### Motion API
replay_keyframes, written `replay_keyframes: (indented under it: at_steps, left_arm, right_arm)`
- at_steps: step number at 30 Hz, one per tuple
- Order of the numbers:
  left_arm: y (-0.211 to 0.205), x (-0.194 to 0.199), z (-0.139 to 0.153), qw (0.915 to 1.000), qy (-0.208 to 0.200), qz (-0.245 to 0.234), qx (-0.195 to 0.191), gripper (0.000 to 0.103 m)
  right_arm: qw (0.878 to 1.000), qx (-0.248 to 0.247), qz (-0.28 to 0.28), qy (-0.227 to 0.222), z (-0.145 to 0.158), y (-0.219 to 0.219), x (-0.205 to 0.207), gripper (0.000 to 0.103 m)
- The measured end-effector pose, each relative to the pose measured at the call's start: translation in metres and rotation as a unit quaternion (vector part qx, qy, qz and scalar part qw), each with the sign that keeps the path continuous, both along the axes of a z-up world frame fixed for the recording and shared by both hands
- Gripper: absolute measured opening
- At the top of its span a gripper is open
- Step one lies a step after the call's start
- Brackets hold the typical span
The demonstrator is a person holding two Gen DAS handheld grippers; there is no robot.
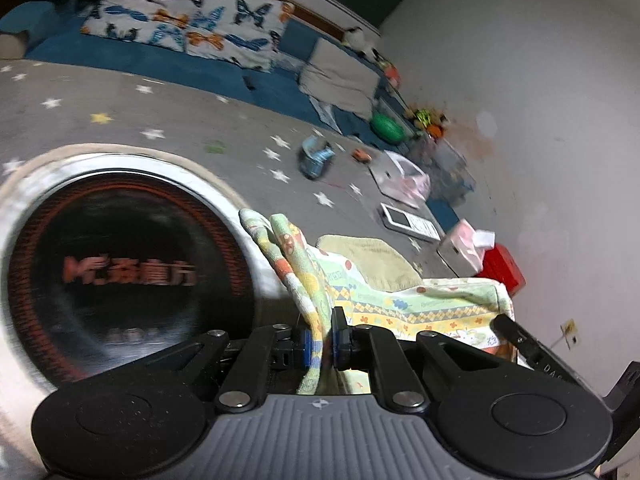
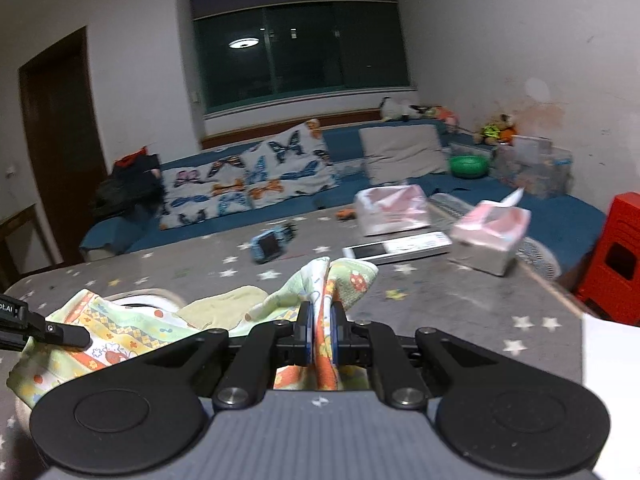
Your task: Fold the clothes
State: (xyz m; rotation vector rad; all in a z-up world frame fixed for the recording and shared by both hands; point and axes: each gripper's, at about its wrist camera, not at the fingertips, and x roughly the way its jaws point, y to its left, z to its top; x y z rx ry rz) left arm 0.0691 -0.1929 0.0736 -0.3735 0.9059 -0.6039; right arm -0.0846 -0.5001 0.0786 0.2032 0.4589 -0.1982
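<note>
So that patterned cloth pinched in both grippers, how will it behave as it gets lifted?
Likely floppy: the patterned cloth sags between the left hand-held gripper and the right hand-held gripper. Probably light, since thin pinches carry it. Its free corners flop over the pads, so loose edges may drag on the table.

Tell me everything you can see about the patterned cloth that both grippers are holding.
The cloth is soft, pale green and yellow terry-like fabric printed with orange cartoon figures and a diamond border. It is bunched and lifted, hanging slack between the grippers above the grey star-print table. The left gripper and the right gripper are each shut on a pinched fold, with corners poking up past the pads.
</note>
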Motion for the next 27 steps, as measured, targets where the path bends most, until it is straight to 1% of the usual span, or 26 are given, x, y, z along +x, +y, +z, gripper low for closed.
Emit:
replay_keyframes:
  at_steps: [5, 9, 12, 16, 17, 20, 23, 25, 26, 27]
  left_arm:
    - [-0.033, 0.004, -0.008, 0.9995, -0.002, -0.023, 0.022, 0.010]
    - [-0.048, 0.004, -0.017, 0.9987, 0.005, -0.033, 0.040, 0.010]
    - [-0.055, 0.005, -0.026, 0.9971, 0.006, -0.034, 0.068, 0.011]
    - [-0.050, 0.004, -0.033, 0.9952, 0.009, -0.031, 0.092, 0.017]
    - [-0.047, 0.004, -0.034, 0.9948, 0.009, -0.029, 0.098, 0.019]
    - [-0.040, 0.005, -0.035, 0.9926, 0.002, -0.017, 0.120, 0.032]
    - [-0.031, 0.010, -0.033, 0.9909, 0.000, 0.004, 0.135, 0.033]
    - [-0.028, 0.014, -0.031, 0.9916, 0.002, 0.013, 0.129, 0.033]
    - [-0.029, 0.015, -0.029, 0.9922, 0.000, 0.012, 0.124, 0.033]
    - [-0.031, 0.015, -0.026, 0.9925, -0.004, 0.009, 0.122, 0.033]
  right_arm:
    - [1.000, 0.001, -0.025, 0.009, -0.007, -0.023, -0.005, 0.008]
    - [0.999, 0.005, -0.040, 0.027, -0.021, -0.038, -0.005, 0.008]
    - [0.998, 0.009, -0.051, 0.047, -0.034, -0.045, -0.004, 0.008]
    - [0.995, 0.013, -0.062, 0.073, -0.051, -0.053, -0.003, 0.010]
    - [0.995, 0.010, -0.064, 0.078, -0.053, -0.053, -0.003, 0.012]
    - [0.993, -0.002, -0.077, 0.089, -0.056, -0.053, -0.004, 0.014]
    - [0.994, -0.002, -0.074, 0.085, -0.052, -0.054, -0.002, 0.015]
    - [0.995, -0.001, -0.059, 0.083, -0.050, -0.052, 0.002, 0.017]
    - [0.995, 0.001, -0.050, 0.083, -0.050, -0.050, 0.006, 0.020]
    - [0.996, 0.003, -0.041, 0.084, -0.051, -0.048, 0.009, 0.022]
